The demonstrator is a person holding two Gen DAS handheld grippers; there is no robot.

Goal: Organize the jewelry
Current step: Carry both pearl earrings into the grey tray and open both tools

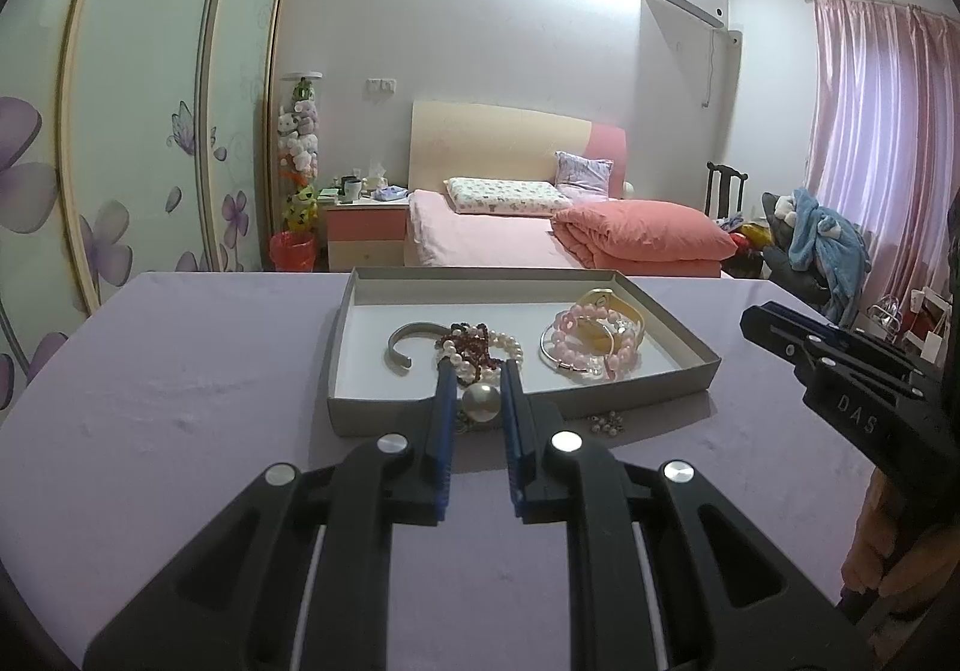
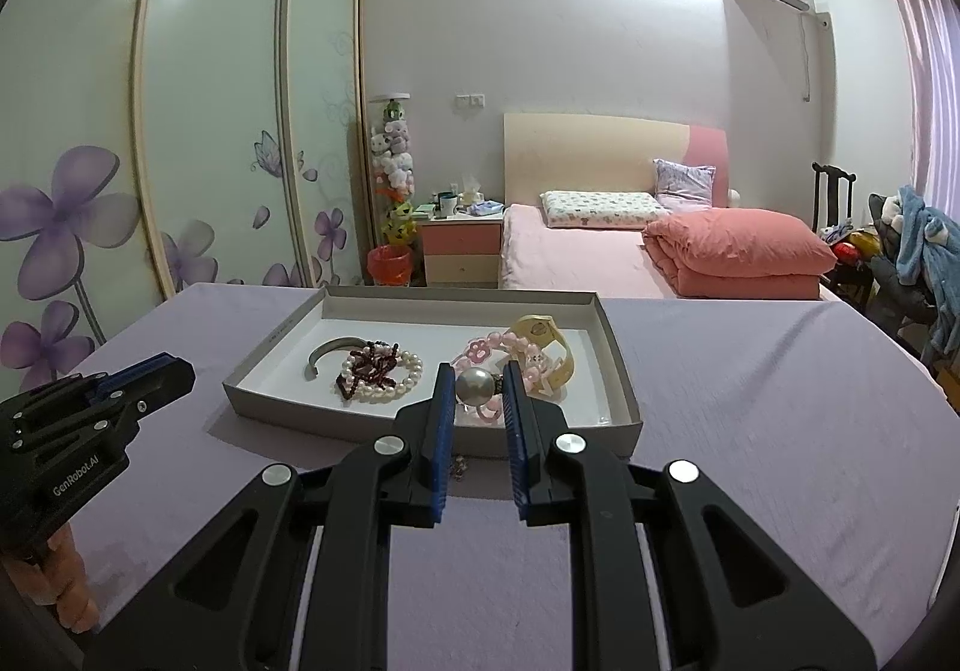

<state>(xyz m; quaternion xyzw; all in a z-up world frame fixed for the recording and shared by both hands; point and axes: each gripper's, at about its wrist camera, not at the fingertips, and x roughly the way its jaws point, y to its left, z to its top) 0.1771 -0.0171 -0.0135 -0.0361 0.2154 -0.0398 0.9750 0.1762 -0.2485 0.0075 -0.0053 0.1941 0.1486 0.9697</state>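
a large pearl piece [image 1: 480, 402] is seen between the nearly closed left gripper [image 1: 477, 371] and likewise the right gripper [image 2: 475, 371], though contact cannot be told, above the tray's [image 1: 354, 407] near edge, presumably for placing inside

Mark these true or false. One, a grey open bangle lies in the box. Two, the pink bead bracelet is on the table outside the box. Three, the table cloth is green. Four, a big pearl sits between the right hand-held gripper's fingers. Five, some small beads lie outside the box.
1. True: the grey open bangle lies in the box, on its left side.
2. False: the pink bead bracelet lies inside the box, on the right.
3. False: the table cloth is lilac.
4. True: the big pearl sits between the fingers of the right hand-held gripper.
5. True: the small beads lie on the cloth by the box's near wall.
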